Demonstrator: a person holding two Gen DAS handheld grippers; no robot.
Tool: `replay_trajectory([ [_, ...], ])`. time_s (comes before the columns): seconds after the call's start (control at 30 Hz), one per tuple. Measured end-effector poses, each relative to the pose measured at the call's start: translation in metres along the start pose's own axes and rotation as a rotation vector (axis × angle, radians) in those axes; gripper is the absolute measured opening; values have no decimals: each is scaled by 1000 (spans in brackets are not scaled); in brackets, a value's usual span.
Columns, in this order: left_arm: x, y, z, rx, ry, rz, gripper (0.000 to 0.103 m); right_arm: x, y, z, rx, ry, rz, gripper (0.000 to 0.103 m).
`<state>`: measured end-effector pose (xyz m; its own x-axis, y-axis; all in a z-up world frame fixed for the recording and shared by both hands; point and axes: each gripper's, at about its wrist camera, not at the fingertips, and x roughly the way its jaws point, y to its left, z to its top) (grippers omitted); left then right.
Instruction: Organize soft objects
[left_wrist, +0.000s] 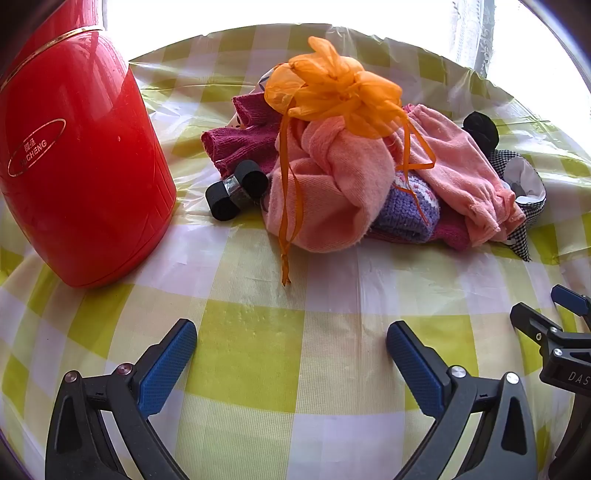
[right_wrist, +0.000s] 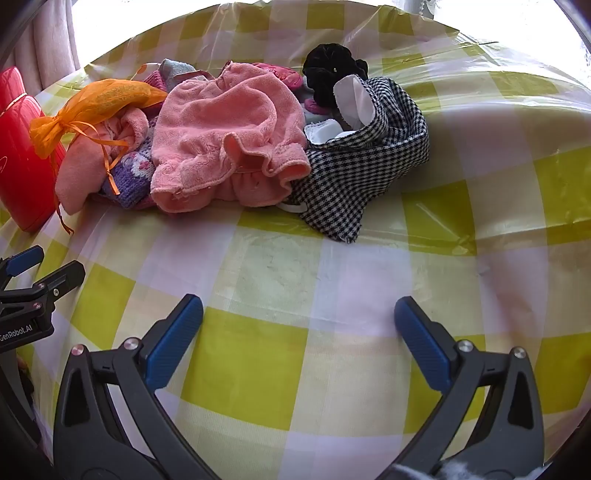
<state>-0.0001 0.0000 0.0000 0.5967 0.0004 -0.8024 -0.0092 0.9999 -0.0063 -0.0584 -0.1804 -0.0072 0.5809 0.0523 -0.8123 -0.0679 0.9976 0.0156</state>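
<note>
Blue ribbed pads (left_wrist: 168, 365) are seen on the black fingers of the left gripper (left_wrist: 291, 363), which are spread wide at the bottom of the left wrist view with nothing between them; only the yellow-and-white checked tablecloth (left_wrist: 258, 354) is framed there. The right gripper (right_wrist: 299, 341) is likewise held wide apart and empty at the bottom of its own view, and part of it is caught at the right edge of the left wrist view.

Above the fingers, well apart from both grippers, a heap of soft things is piled in the upper middle of each frame. On top of it an orange organza pouch (left_wrist: 332, 88) is laid, its ribbons trailing down over a pink fleece garment (left_wrist: 332, 195). A purple crocheted piece (left_wrist: 406, 210) is tucked under the pink fleece, and a maroon knit (left_wrist: 236, 144) is found at the upper left of the heap. A black elastic band (left_wrist: 236, 190) lies just beside the heap's left side. At the heap's right a black-and-white checked fabric piece (right_wrist: 369, 162) is set, with a black scrunchie (right_wrist: 328, 74) behind it.

A red thermos jug (left_wrist: 77, 162) is stood at the left of the left wrist view
</note>
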Motion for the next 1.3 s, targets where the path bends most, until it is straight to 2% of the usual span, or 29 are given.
replay_trajectory([
  [1.13,0,0,0,0,2,0,103,-1,0,0,2,0,5,103],
  [1.3,0,0,0,0,2,0,103,2,-4,5,-34,60,51,103],
])
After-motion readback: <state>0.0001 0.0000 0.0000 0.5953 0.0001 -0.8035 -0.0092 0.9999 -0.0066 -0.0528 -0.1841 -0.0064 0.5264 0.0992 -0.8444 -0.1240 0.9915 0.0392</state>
